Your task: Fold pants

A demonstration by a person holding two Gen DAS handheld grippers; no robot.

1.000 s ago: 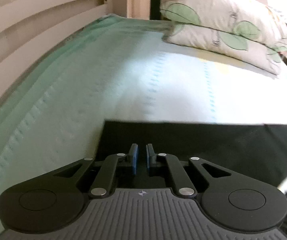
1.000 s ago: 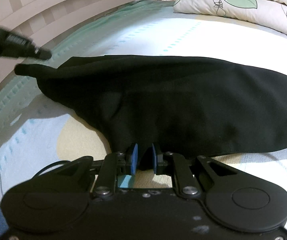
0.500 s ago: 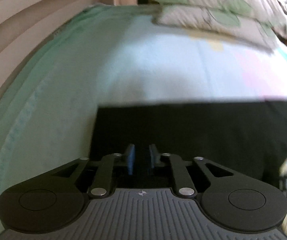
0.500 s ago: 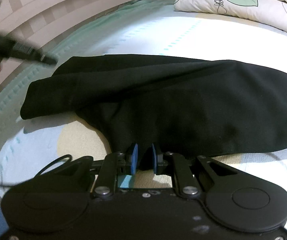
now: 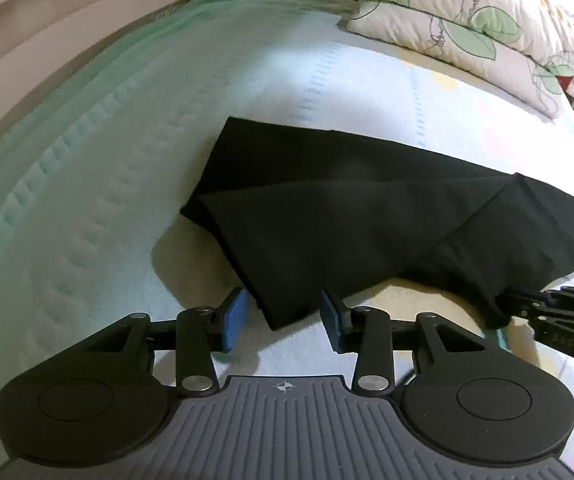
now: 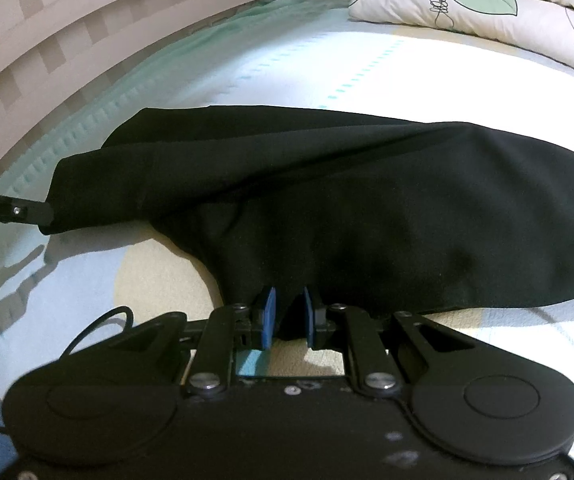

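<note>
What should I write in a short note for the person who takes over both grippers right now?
Left gripper: open, a pants corner lying between its fingers, not gripped.
Right gripper: shut on the near edge of the pants.
Pants: spread on the bed, one layer already folded over the other, pillows beyond.
Done: first lengthwise fold, roughly.
Left: probably release the right side, smooth the cloth, then fold it across.

Both fisheye views were dim and soft, straight slats bowing into curves at the edges. A pale glare washed the quilted mint-and-white mattress cover [image 5: 287,64]. The flat black fabric pants [image 6: 367,200] lost all detail, casting a soft shadow leftward.
</note>
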